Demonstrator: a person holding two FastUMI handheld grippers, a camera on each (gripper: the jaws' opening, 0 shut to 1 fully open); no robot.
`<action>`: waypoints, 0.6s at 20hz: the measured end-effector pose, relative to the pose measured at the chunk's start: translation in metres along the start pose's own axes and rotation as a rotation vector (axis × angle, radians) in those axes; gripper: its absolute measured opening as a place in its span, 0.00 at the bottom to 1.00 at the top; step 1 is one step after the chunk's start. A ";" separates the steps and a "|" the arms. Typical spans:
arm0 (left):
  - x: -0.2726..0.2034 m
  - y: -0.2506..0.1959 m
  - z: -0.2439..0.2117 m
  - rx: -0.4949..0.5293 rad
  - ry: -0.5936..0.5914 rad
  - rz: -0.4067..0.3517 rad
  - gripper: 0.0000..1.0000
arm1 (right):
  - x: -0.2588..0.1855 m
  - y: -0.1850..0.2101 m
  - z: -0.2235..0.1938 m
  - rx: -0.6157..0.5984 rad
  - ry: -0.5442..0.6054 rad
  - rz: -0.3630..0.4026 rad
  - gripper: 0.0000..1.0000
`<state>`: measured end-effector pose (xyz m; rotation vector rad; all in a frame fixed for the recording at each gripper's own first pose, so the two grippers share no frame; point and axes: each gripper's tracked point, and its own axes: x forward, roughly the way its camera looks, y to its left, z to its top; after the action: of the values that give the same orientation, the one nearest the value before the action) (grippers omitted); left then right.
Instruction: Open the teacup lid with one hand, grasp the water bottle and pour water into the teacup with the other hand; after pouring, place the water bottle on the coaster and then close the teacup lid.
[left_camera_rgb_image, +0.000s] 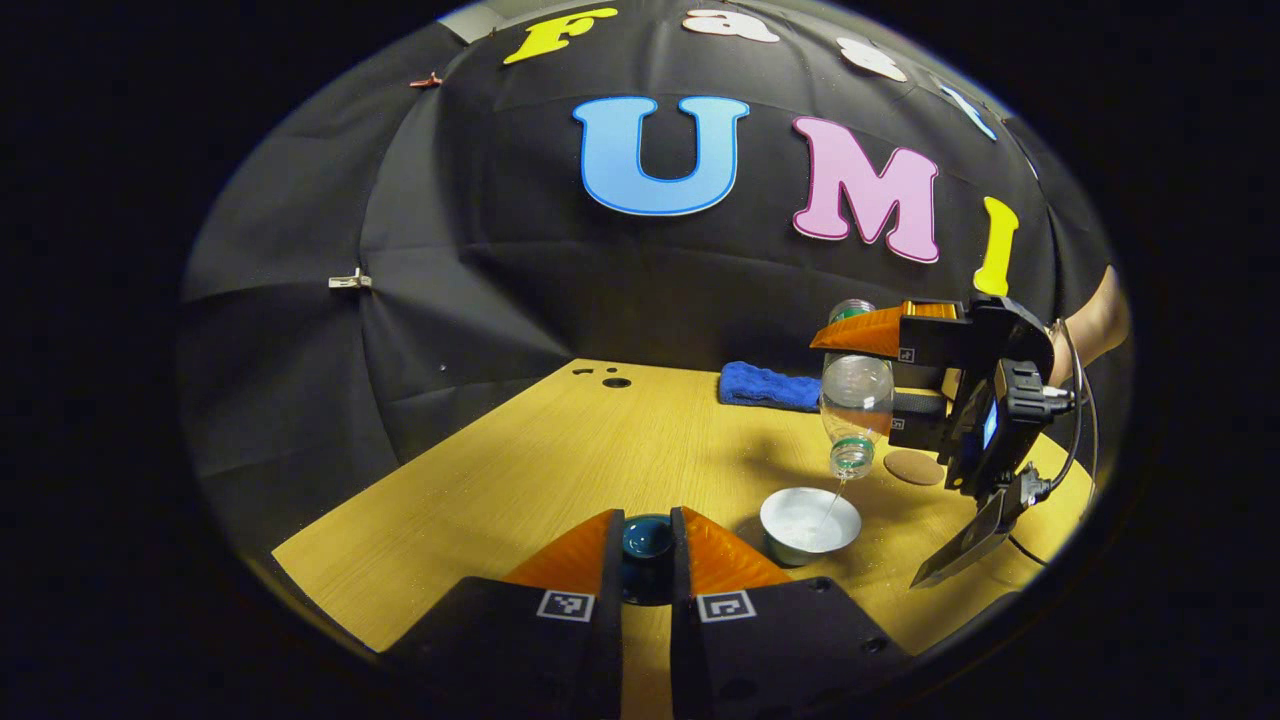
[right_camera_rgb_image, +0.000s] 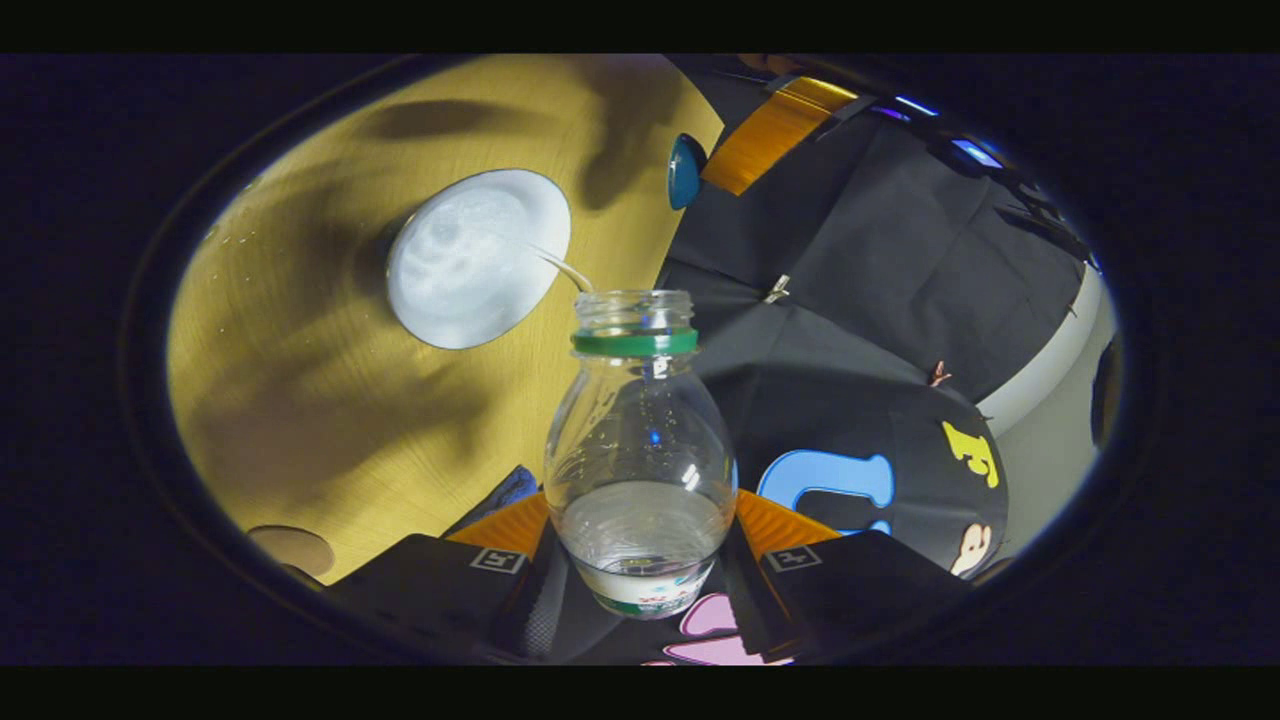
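My left gripper is shut on the dark teal teacup lid, held above the table's near side. To its right stands the open white teacup on the wooden table. Above the cup, my right gripper holds the clear water bottle tipped neck-down, and a thin stream runs into the cup. In the right gripper view the bottle sits between the fingers of the right gripper, its open neck towards the teacup. The lid shows beyond. A round brown coaster lies right of the cup.
A blue folded cloth lies at the table's far side. Small holes mark the far left corner of the tabletop. A person's forearm shows behind the right gripper. The coaster appears at the lower left in the right gripper view.
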<state>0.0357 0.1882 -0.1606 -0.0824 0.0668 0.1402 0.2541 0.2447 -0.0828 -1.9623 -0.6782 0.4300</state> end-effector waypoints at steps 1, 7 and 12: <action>-0.002 -0.001 0.001 0.001 -0.002 0.003 0.23 | 0.000 -0.001 0.000 0.003 -0.004 -0.002 0.71; -0.009 -0.001 -0.002 0.011 0.009 0.019 0.23 | 0.000 0.002 -0.002 0.012 0.009 0.003 0.71; -0.010 -0.003 0.000 0.005 0.009 0.037 0.23 | -0.003 0.013 -0.008 0.080 0.046 0.029 0.71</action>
<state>0.0264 0.1837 -0.1599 -0.0765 0.0781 0.1763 0.2604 0.2325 -0.0910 -1.9026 -0.5953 0.4218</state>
